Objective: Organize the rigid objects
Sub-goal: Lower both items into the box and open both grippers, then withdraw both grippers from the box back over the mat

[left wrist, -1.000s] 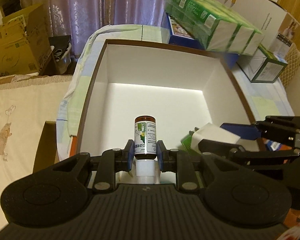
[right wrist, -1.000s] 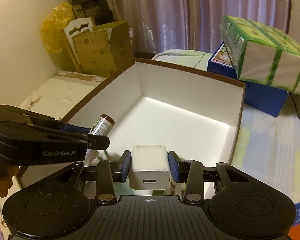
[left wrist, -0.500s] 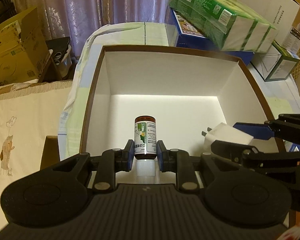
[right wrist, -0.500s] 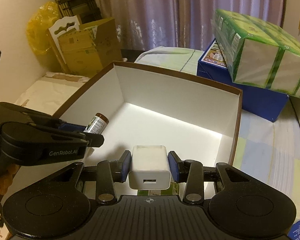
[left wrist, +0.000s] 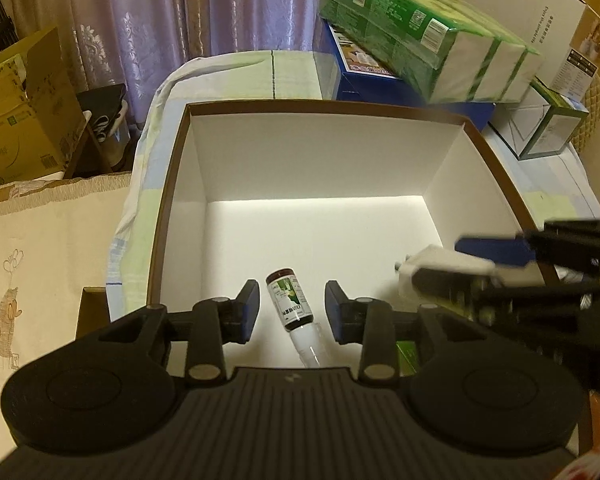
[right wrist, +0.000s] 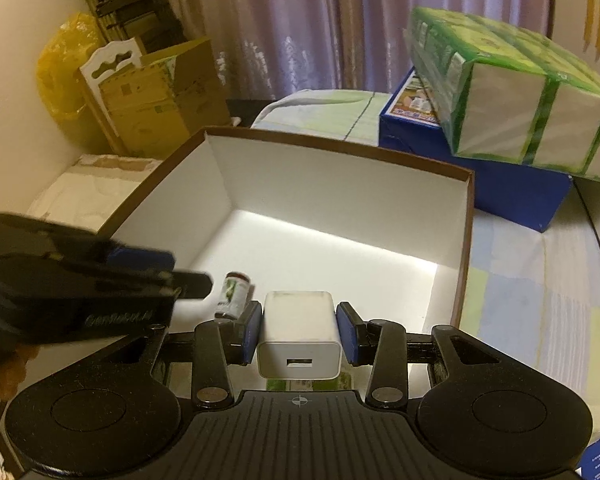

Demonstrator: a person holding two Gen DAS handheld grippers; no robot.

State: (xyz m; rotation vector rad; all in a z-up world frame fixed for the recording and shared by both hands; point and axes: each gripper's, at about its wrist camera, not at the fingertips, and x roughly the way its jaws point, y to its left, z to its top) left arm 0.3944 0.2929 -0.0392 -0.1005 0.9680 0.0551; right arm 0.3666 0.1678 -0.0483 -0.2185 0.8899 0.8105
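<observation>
Two grippers hang over the open white cardboard box with brown rim (left wrist: 172, 184). Your left gripper (left wrist: 291, 307) has just been opening; the small brown glass bottle with white cap (left wrist: 290, 308) lies free between its jaws, long axis tilted, cap toward you, near the box's near wall. Your right gripper (right wrist: 299, 332) grips the white plastic charger cube (right wrist: 299, 336), just right of the bottle, over the same near wall.

Black grippers (left wrist: 292, 306), blue-padded jaws, silver screws

Bkgd: mauve curtains (left wrist: 160, 20) across rear, warm dim light. Cardboard cartons (right wrist: 160, 96) at left; cream wall (right wrist: 16, 92) behind.
</observation>
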